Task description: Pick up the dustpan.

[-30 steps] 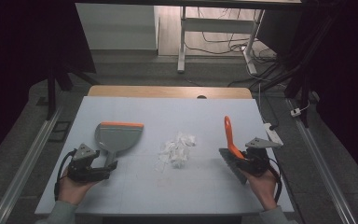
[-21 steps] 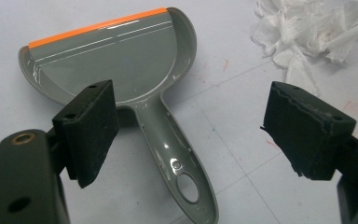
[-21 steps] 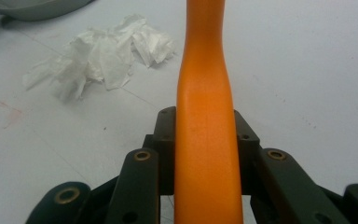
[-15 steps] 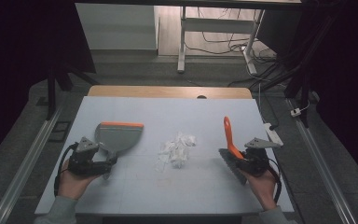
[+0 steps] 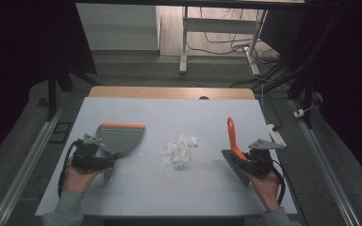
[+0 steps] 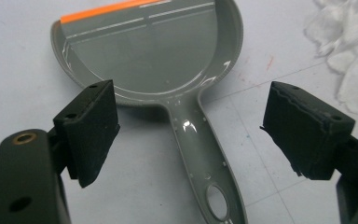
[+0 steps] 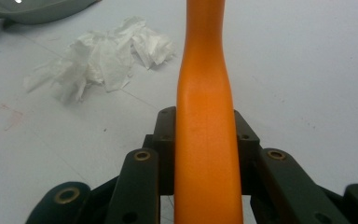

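High view: table [image 5: 136,197], pale top, person seated at the near edge.

Item, right gripper [image 5: 245,162]: jaws clamped on the orange brush handle [image 7: 207,140], which rises between them; dark brush head [image 5: 232,160] low at the table. Brush in hand: done.

Item, left gripper [image 6: 189,133]: jaws apart, straddling the grey dustpan handle [image 6: 205,154] without touching it. Dustpan [image 5: 119,137] flat on the table at the left, orange lip [image 5: 122,125] toward the far side. Pickup judged not yet done.

Item, crumpled white paper scraps [image 5: 178,150]: loose heap mid-table, between dustpan and brush, apart from both. Sweeping judged not started; all scraps outside the pan.

Surroundings: metal rail [image 5: 26,165] along the left, cables [image 5: 245,47] on the floor beyond. Nothing lies between tools and heap.
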A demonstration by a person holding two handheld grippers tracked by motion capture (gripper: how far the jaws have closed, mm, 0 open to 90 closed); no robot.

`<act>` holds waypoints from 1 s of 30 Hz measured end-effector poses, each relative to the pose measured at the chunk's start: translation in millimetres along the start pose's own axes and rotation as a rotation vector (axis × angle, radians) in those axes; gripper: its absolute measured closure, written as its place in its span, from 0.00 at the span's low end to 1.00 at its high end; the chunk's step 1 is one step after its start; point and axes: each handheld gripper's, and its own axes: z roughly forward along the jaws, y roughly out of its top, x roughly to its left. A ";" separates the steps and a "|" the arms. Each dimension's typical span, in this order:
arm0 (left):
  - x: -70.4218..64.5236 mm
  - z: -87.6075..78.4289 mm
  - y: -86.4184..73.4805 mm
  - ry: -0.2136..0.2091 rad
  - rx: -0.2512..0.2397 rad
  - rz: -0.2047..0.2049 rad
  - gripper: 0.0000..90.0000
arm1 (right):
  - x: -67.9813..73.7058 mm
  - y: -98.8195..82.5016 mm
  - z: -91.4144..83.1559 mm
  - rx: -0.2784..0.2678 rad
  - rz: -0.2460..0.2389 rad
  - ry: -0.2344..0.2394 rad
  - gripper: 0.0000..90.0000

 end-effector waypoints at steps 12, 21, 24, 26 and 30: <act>3.6 25.5 -10.5 -0.018 0.076 -0.039 0.20 | 2.7 -1.5 3.0 0.007 -0.002 -0.001 0.78; 2.7 41.9 -11.8 -0.012 0.109 -0.045 0.20 | 2.9 -2.1 4.0 0.013 -0.008 -0.003 0.78; 0.9 45.6 -11.3 0.009 0.109 -0.037 0.20 | 3.4 -2.3 4.4 0.015 -0.010 -0.004 0.78; 1.3 47.3 -11.2 0.012 0.106 -0.043 0.20 | 4.0 -2.6 5.0 0.018 -0.010 -0.003 0.78; 2.7 50.1 -11.4 0.011 0.105 -0.056 0.22 | 4.4 -2.7 5.5 0.019 -0.013 -0.002 0.78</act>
